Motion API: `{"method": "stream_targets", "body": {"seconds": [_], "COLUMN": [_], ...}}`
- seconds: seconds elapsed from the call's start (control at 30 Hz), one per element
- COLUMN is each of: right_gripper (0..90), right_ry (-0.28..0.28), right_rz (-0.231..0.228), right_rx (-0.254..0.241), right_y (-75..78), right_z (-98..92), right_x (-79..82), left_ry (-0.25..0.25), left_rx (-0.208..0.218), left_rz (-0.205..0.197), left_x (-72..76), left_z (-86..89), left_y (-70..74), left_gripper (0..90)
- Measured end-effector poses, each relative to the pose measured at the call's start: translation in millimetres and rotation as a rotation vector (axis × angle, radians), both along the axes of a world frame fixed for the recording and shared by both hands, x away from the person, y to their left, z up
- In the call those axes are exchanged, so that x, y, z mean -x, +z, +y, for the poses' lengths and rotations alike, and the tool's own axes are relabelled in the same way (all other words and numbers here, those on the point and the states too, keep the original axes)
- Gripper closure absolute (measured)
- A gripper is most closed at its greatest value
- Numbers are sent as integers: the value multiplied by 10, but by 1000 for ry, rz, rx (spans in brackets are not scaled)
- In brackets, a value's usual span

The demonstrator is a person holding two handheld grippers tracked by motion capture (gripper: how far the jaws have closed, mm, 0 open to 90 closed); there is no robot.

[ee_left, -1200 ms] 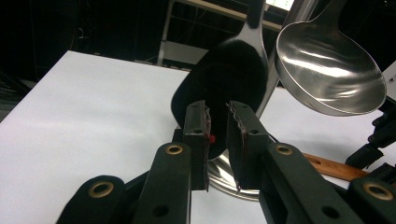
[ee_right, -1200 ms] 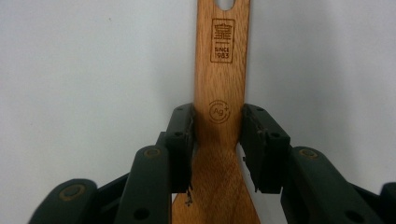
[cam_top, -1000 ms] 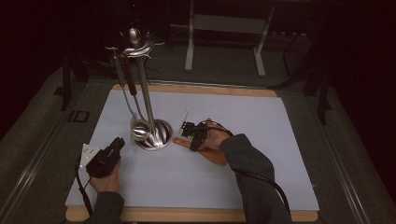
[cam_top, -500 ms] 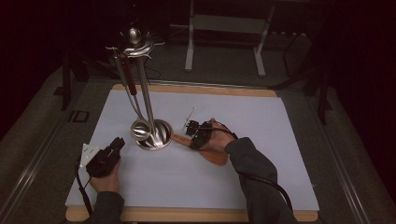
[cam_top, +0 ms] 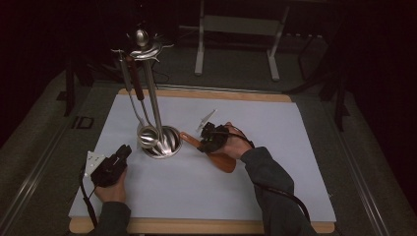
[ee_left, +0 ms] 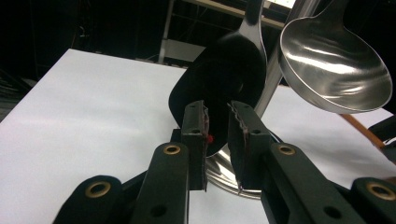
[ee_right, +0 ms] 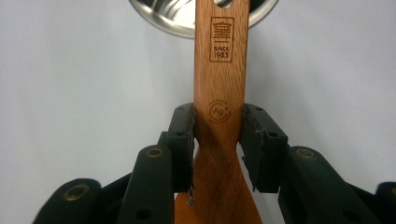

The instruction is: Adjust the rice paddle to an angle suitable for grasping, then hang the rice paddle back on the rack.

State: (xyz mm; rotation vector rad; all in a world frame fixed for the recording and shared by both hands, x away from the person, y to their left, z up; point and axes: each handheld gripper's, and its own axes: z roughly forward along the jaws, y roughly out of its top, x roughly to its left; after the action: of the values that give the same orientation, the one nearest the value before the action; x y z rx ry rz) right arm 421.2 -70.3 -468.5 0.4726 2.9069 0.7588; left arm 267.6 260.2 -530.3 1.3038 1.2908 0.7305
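Observation:
A steel utensil stand (cam_top: 153, 93) rises from a round base (cam_top: 169, 143) on the white mat. A steel ladle (cam_top: 147, 136) and a red-handled utensil (cam_top: 138, 83) hang from it. My right gripper (cam_top: 202, 143) is just right of the base, shut on the neck of a wooden spatula (cam_top: 223, 162). In the right gripper view the pads (ee_right: 183, 130) press both sides of the spatula handle (ee_right: 219, 70), whose end points at the base (ee_right: 168, 18). My left gripper (cam_top: 125, 151) rests left of the base, open (ee_left: 218, 126). It faces a hanging black spoon head (ee_left: 224, 79) and the ladle bowl (ee_left: 334, 70).
The white mat (cam_top: 275, 123) lies on a wooden board (cam_top: 206, 93) with a dark drop on every side. A metal frame (cam_top: 236, 24) stands beyond the far edge. A cable trails from each gripper toward the near edge.
My right gripper has risen slightly with the wooden spatula in it, so the handle end sits a little higher beside the base. The left gripper has stayed put.

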Motion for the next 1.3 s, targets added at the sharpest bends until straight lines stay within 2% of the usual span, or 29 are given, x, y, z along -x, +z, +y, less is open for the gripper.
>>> {"method": "stream_targets", "body": {"seconds": [0.37,0.63,1.1,1.3], "right_gripper": [660,660,660,660], "right_ry": [-13,-7,-33,-41], "right_rz": [-47,-79,-116,-120], "right_rx": [-104,-219,-291,-351], "right_y": [55,109,184,251], "right_z": [-71,-140,-186,-204], "right_x": [40,53,60,62], "left_ry": [2,3,2,3], "left_rx": [2,2,4,4], "left_rz": [-3,-4,-5,-5], "left_x": [4,3,-2,0], "left_z": [1,2,3,2], "left_y": [3,3,3,4], "left_gripper": [771,770,768,767]}}
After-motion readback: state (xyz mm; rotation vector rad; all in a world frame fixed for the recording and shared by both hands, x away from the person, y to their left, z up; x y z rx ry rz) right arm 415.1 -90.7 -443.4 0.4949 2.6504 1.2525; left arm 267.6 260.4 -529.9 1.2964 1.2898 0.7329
